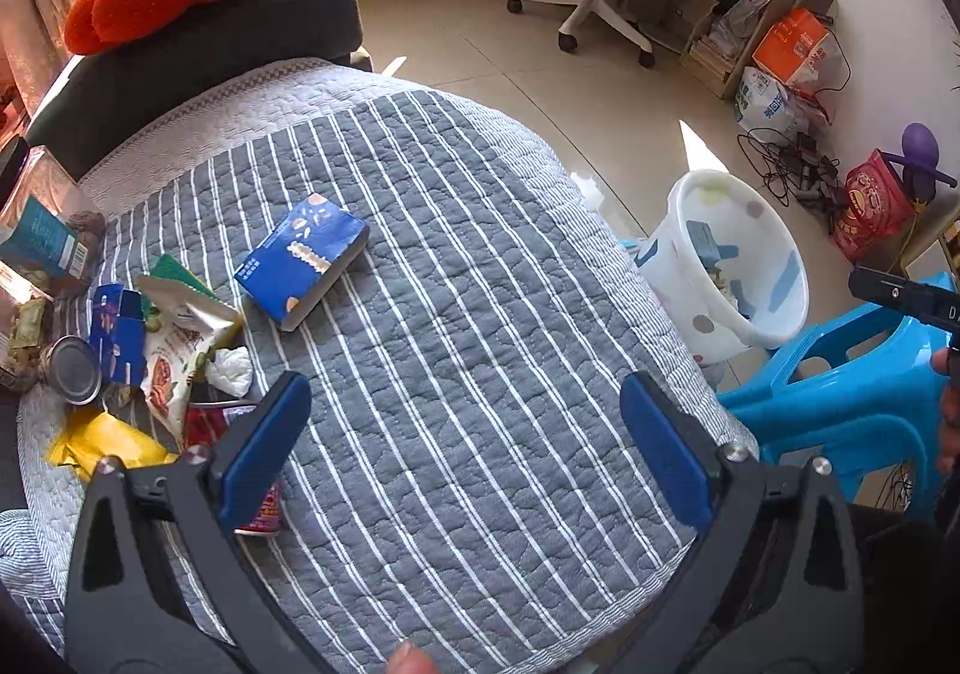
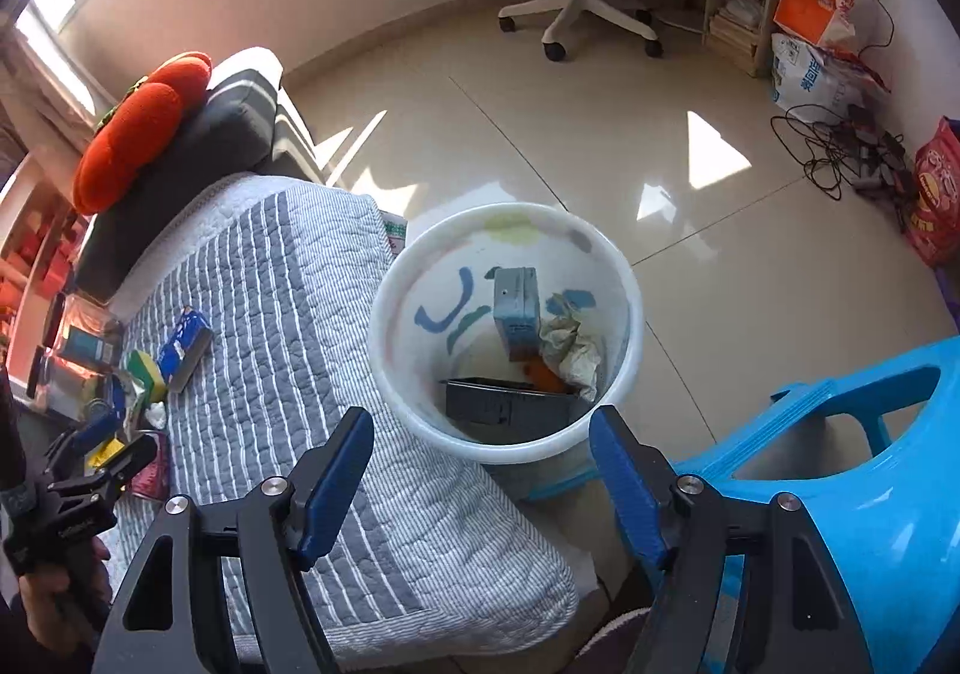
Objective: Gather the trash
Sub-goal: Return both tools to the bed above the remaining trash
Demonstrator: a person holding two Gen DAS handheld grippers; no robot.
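The left gripper (image 1: 465, 440) hangs over the striped grey quilt (image 1: 456, 266) with its jaws spread fully apart and nothing between them. Ahead of its left finger (image 1: 264, 452) lies a blue snack box (image 1: 303, 260), flat on the quilt and clear of both fingers. Further to the left of that finger sits the remaining litter pile: a torn blue carton (image 1: 120, 338), an opened snack bag (image 1: 180, 338), a crumpled white tissue (image 1: 231, 368), a tin can (image 1: 72, 371) on its side, a yellow wrapper (image 1: 105, 443) and a red can (image 1: 261, 512) partly hidden behind the finger. A teal box (image 1: 42, 245) lies at the far left edge.

The white bin (image 1: 729, 260) stands on the floor ahead and to the right of the left gripper, beside the quilt edge and next to the blue plastic stool (image 1: 840, 398).

The right gripper (image 2: 483, 485) is positioned directly above the near rim of the white bin (image 2: 390, 374). Its jaws are apart, and no object is between them. Inside the bin, just ahead of the fingers, lie a dark grey box (image 2: 507, 404), a grey-blue box (image 2: 516, 320) standing upright, crumpled paper (image 2: 570, 344) and an orange scrap (image 2: 543, 374). The stool (image 2: 870, 494) is immediately to the right of the right finger (image 2: 627, 485); the quilt (image 2: 288, 326) lies under and beyond the left finger (image 2: 336, 485).
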